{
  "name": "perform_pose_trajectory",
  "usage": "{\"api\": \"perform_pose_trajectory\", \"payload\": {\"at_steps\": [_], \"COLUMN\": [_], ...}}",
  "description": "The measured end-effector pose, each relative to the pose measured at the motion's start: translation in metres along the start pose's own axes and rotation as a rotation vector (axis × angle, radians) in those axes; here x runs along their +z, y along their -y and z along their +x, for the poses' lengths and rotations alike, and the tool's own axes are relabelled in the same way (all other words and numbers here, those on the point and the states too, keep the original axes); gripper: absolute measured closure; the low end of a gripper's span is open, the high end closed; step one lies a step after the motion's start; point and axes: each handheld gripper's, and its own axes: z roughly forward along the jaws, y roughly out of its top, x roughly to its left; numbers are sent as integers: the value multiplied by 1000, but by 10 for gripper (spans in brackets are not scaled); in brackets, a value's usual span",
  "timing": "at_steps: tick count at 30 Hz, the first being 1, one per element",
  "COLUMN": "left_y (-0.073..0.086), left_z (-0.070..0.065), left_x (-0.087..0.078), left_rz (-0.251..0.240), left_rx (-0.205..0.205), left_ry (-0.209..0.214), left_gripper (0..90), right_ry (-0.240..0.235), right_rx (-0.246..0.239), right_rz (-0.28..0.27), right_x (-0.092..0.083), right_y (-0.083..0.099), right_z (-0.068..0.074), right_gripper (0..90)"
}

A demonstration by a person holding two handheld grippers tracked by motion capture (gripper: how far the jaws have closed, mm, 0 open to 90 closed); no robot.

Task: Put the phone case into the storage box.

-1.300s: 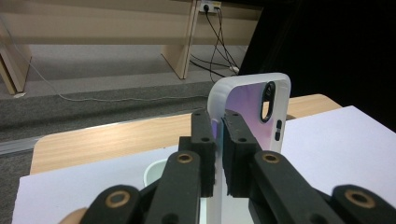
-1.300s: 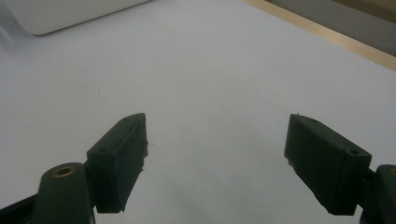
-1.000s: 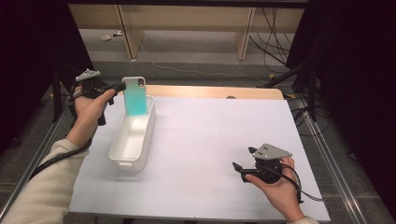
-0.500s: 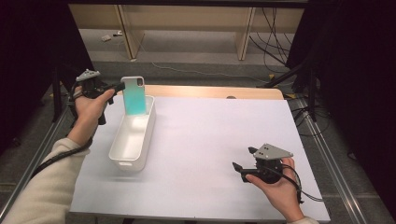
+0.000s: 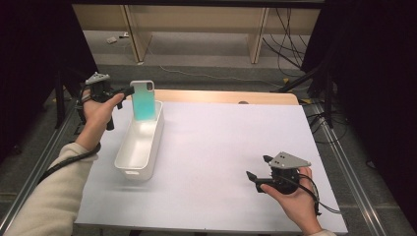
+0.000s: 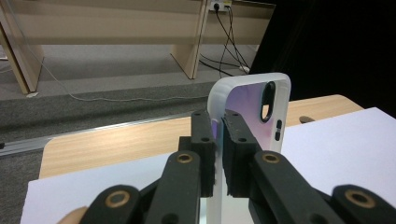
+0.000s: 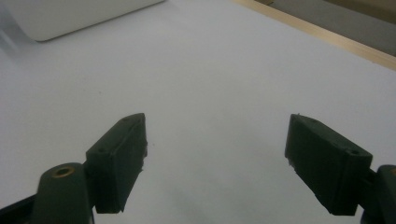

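Observation:
A teal phone case [image 5: 145, 101] with a white rim stands upright at the far end of a long white bin [image 5: 140, 145]. My left gripper [image 5: 129, 91] is shut on the case's left edge; in the left gripper view the black jaws pinch the rim of the phone case [image 6: 252, 112], whose camera cut-out faces right. My right gripper [image 5: 258, 170] hovers low over the white table sheet [image 5: 221, 147] at the near right, open, with nothing between its fingers [image 7: 119, 158].
A corner of the white bin [image 7: 79, 16] appears at the upper left of the right gripper view. A wooden table edge [image 5: 226, 96] runs along the far side. Metal rails flank the table, with cables [image 5: 295, 29] on the floor beyond.

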Motion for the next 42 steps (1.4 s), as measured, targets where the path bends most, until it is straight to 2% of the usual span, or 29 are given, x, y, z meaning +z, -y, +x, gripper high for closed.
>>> {"api": "perform_pose_trajectory", "payload": {"at_steps": [13, 42], "left_y": [1, 4], "left_z": [6, 10], "left_x": [5, 17], "left_rz": [10, 14], "left_rx": [3, 8], "left_ry": [-11, -23], "left_gripper": [838, 838], "right_ry": [-1, 0], "right_rx": [5, 2], "right_rz": [3, 1], "right_x": [-1, 0], "right_y": [0, 1], "right_z": [0, -1], "right_gripper": [221, 221]}}
